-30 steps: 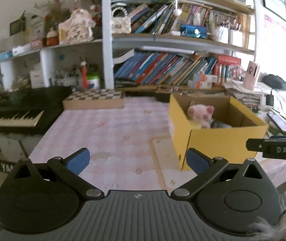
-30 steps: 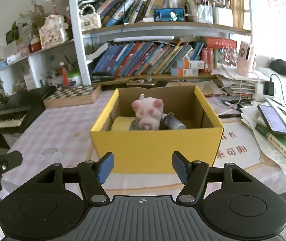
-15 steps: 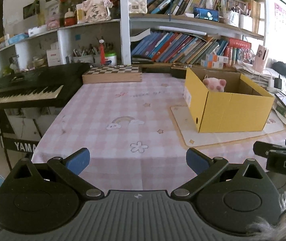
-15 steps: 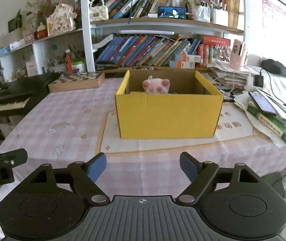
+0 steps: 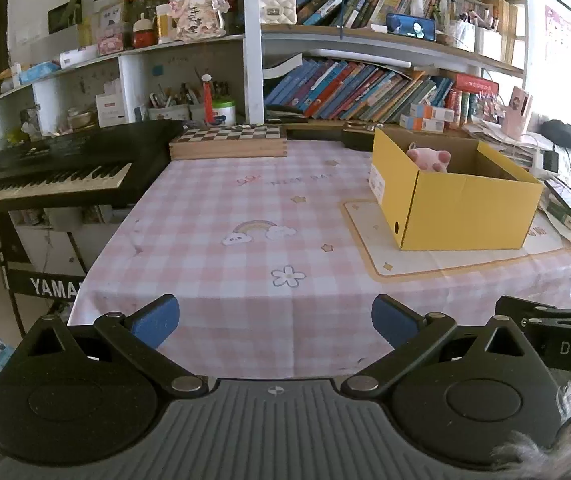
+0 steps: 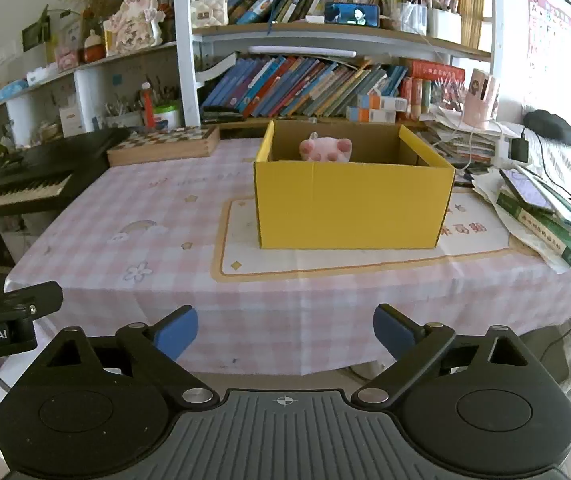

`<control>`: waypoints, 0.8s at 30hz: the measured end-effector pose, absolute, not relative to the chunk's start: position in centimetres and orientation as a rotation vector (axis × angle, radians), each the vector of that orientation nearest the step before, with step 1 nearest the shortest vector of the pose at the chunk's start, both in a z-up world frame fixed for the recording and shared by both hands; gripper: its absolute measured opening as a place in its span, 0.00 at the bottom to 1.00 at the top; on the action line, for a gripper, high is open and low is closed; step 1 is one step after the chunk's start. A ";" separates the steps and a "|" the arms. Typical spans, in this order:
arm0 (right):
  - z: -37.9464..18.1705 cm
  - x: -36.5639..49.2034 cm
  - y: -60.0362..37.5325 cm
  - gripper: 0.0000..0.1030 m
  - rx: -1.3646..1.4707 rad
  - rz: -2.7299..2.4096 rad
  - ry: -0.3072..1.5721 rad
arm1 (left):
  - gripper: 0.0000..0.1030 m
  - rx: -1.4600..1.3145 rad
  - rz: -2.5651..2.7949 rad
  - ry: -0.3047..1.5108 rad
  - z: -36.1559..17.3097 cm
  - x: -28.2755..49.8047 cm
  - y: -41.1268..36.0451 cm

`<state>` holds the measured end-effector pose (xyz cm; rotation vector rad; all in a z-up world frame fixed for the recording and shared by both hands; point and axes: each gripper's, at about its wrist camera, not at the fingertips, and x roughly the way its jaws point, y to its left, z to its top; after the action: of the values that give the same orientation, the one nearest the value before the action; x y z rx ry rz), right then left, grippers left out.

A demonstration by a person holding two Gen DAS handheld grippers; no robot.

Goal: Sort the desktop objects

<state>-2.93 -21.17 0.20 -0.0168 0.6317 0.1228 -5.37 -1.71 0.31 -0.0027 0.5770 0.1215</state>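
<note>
1. Your left gripper (image 5: 275,320) hangs over the table's near edge, fingers spread, nothing between them.
2. Your right gripper (image 6: 285,330) is widening its jaws, likewise empty.
3. The pink plush toy (image 6: 326,149) sits inside the yellow box (image 6: 351,204) on the checked tablecloth (image 5: 245,208).

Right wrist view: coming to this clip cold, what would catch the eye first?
The bright yellow cardboard box stands out, sitting on a pale mat in the middle of the pink checked tablecloth, with a pink plush toy poking above its rim. Behind it runs a crowded bookshelf, and a black keyboard sits at the table's left. In the foreground the right gripper is opening, nothing between its blue pads.
</note>
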 end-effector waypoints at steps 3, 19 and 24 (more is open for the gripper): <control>0.2 -3.2 -21.1 0.94 -0.016 0.127 0.641 | 1.00 -0.001 0.112 0.577 0.3 -5.6 -1.8; -0.1 -3.5 -20.9 0.95 -0.023 0.132 0.654 | 1.00 -0.002 0.095 0.602 0.0 -5.6 -2.0; -0.1 -3.5 -20.8 0.95 -0.021 0.127 0.659 | 1.00 0.000 0.087 0.607 0.0 -5.6 -2.1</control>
<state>-3.45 -20.77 -0.12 -0.0213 0.6591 0.1271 -5.56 -2.10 -0.05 -0.0001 0.6074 0.0865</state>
